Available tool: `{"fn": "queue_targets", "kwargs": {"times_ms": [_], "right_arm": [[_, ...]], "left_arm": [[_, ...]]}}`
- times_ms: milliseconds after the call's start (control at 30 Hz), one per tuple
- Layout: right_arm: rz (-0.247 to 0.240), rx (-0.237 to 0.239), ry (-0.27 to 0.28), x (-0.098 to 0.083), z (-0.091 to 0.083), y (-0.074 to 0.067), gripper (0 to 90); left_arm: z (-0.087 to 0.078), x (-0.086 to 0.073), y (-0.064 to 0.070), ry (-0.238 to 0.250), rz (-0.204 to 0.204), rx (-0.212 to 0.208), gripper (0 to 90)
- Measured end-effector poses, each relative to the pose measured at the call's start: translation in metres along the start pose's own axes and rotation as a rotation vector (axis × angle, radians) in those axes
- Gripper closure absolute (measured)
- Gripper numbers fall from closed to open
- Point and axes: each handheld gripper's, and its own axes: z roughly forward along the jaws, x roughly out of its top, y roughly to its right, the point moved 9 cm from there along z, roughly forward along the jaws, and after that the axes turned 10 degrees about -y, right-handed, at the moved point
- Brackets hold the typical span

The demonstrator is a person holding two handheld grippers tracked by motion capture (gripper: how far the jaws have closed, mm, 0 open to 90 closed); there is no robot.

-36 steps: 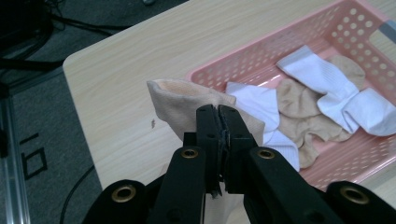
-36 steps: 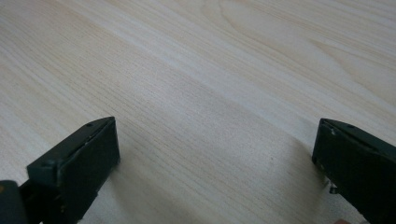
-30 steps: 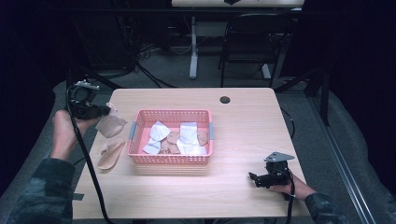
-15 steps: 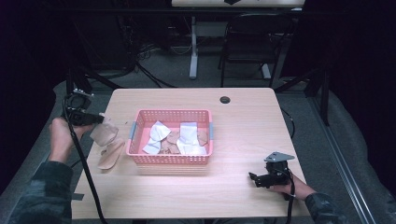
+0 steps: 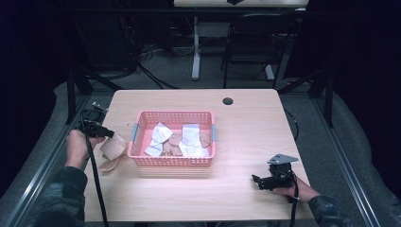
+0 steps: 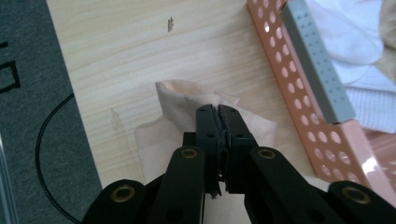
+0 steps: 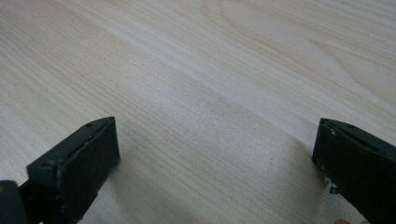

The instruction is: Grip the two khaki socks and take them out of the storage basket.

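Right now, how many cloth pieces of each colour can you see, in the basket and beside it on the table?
White cloths in the basket: 2, one at left, one at right.
Tan cloths in the basket: about 2, partly covered.
Tan cloths beside the basket: 2, one pinched in the left gripper, one flat on the table.
Total: about 6.

We see a pale wooden counter [image 5: 246, 120] with a small dark round hole [image 5: 228, 101] near its far edge. Beyond the counter, on grey carpet [image 5: 156, 82], stand a dark chair [image 5: 255, 45] and the white leg of another table [image 5: 196, 47], with black cables [image 5: 151, 75] trailing across the floor.
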Motion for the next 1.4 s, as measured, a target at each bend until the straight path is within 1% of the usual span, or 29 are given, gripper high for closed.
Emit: {"fn": "queue_targets", "kwargs": {"times_ms": [100, 133, 167, 200, 233, 300, 333, 433, 600, 667, 733, 767, 833, 900, 967, 1000, 1100, 1133, 1200, 1233, 1333, 1400], "right_arm": [[0.000, -0.001, 0.000, 0.000, 0.000, 0.000, 0.0], [0.000, -0.001, 0.001, 0.000, 0.000, 0.000, 0.0], [0.000, -0.001, 0.000, 0.000, 0.000, 0.000, 0.0], [0.000, -0.001, 0.000, 0.000, 0.000, 0.000, 0.0], [0.000, -0.001, 0.000, 0.000, 0.000, 0.000, 0.0], [0.000, -0.001, 0.000, 0.000, 0.000, 0.000, 0.0], [-0.001, -0.001, 0.001, 0.000, 0.000, 0.000, 0.0], [-0.001, -0.001, 0.001, 0.000, 0.000, 0.000, 0.0], [0.000, 0.000, 0.001, 0.000, 0.000, 0.000, 0.0], [0.001, -0.001, -0.001, 0.000, 0.000, 0.000, 0.0], [0.001, -0.001, -0.001, 0.000, 0.000, 0.000, 0.0], [0.001, -0.001, -0.001, 0.000, 0.000, 0.000, 0.0], [0.001, -0.001, -0.001, 0.000, 0.000, 0.000, 0.0], [0.001, -0.001, -0.001, 0.000, 0.000, 0.000, 0.0], [0.001, 0.000, -0.001, 0.000, 0.000, 0.000, 0.0], [0.001, -0.001, -0.001, 0.000, 0.000, 0.000, 0.0], [0.001, 0.000, -0.001, 0.000, 0.000, 0.000, 0.0], [0.002, -0.002, -0.004, 0.000, 0.000, 0.000, 0.0], [0.002, -0.003, -0.004, 0.000, 0.000, 0.000, 0.0], [0.001, -0.004, -0.005, 0.000, 0.000, 0.000, 0.0], [0.001, -0.004, -0.005, 0.000, 0.000, 0.000, 0.0], [0.001, -0.004, -0.005, 0.000, 0.000, 0.001, 0.0]], "left_arm": [[0.009, 0.000, -0.001, -0.008, -0.012, 0.006, 85.7], [0.010, 0.000, -0.002, -0.010, -0.013, 0.005, 83.8], [0.010, 0.000, -0.003, -0.006, -0.034, 0.008, 78.7], [0.009, -0.001, -0.003, -0.003, -0.035, 0.010, 73.0], [0.008, -0.001, -0.004, -0.001, -0.040, 0.014, 69.9], [0.004, -0.003, -0.007, 0.019, -0.062, 0.034, 57.5], [0.002, -0.004, -0.008, 0.025, -0.068, 0.036, 52.0], [-0.006, -0.010, -0.011, 0.049, -0.078, 0.048, 40.6], [-0.018, -0.024, -0.008, 0.100, -0.076, 0.042, 27.4], [-0.021, -0.030, -0.006, 0.113, -0.070, 0.040, 24.9], [-0.025, -0.037, -0.003, 0.137, -0.073, 0.039, 22.3], [-0.027, -0.039, -0.002, 0.140, -0.068, 0.040, 21.6], [-0.029, -0.046, 0.002, 0.157, -0.070, 0.033, 19.8], [-0.030, -0.052, 0.006, 0.171, -0.063, 0.036, 18.3], [-0.030, -0.058, 0.010, 0.179, -0.066, 0.027, 17.1], [-0.029, -0.060, 0.011, 0.183, -0.065, 0.030, 16.4], [-0.025, -0.069, 0.015, 0.189, -0.072, 0.034, 15.6], [-0.023, -0.072, 0.017, 0.188, -0.072, 0.026, 15.4], [-0.017, -0.079, 0.019, 0.191, -0.084, 0.031, 15.1], [-0.015, -0.082, 0.020, 0.186, -0.083, 0.032, 14.9], [-0.006, -0.093, 0.022, 0.179, -0.102, 0.030, 12.9], [0.002, -0.101, 0.022, 0.191, -0.125, 0.032, 10.8]]}}
